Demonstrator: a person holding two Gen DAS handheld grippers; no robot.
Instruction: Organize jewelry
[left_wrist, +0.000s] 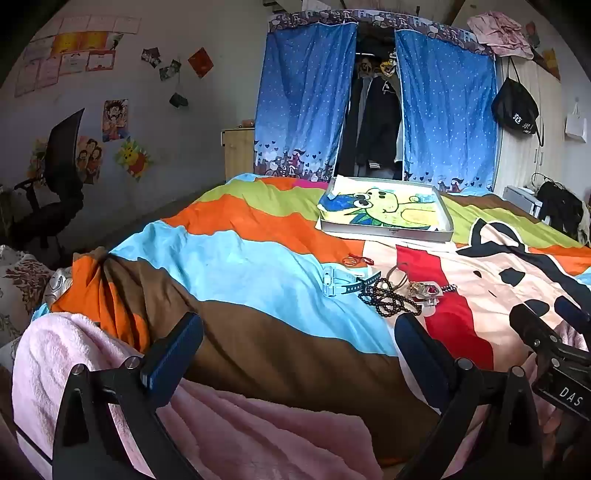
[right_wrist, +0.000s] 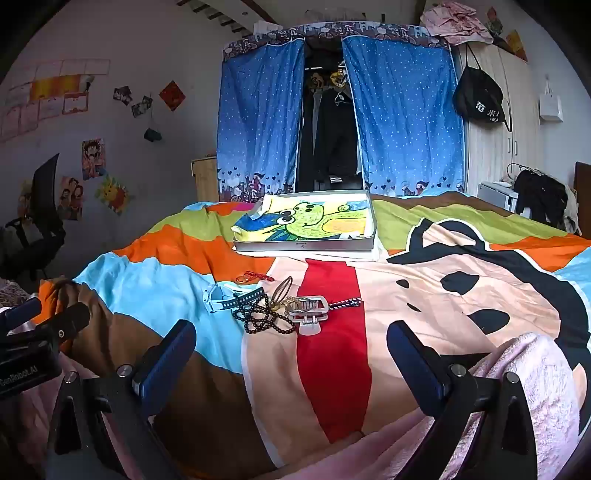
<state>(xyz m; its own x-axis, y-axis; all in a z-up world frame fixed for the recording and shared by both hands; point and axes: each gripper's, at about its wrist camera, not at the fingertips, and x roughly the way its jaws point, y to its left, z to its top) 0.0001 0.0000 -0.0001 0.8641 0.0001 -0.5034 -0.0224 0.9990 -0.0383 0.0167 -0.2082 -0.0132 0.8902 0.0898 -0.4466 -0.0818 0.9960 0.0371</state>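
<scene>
A small heap of jewelry lies on the colourful bedspread: a dark bead string (left_wrist: 386, 301) (right_wrist: 264, 317), a teal watch strap (left_wrist: 360, 283) (right_wrist: 242, 298), a clear hair clip (right_wrist: 308, 314), gold rings (right_wrist: 282, 290) and red bands (left_wrist: 356, 260) (right_wrist: 253, 277). Behind it sits a shallow white box (left_wrist: 388, 230) (right_wrist: 306, 245) lined with a cartoon frog drawing. My left gripper (left_wrist: 299, 336) is open and empty, short of the heap. My right gripper (right_wrist: 291, 343) is open and empty, just in front of the heap; it also shows at the right edge of the left wrist view (left_wrist: 546, 325).
A pink fleece blanket (left_wrist: 240, 424) (right_wrist: 535, 387) lies under both grippers at the bed's near edge. A black office chair (left_wrist: 55, 184) stands left of the bed. Blue curtains (left_wrist: 303, 99) and a wardrobe are behind the bed.
</scene>
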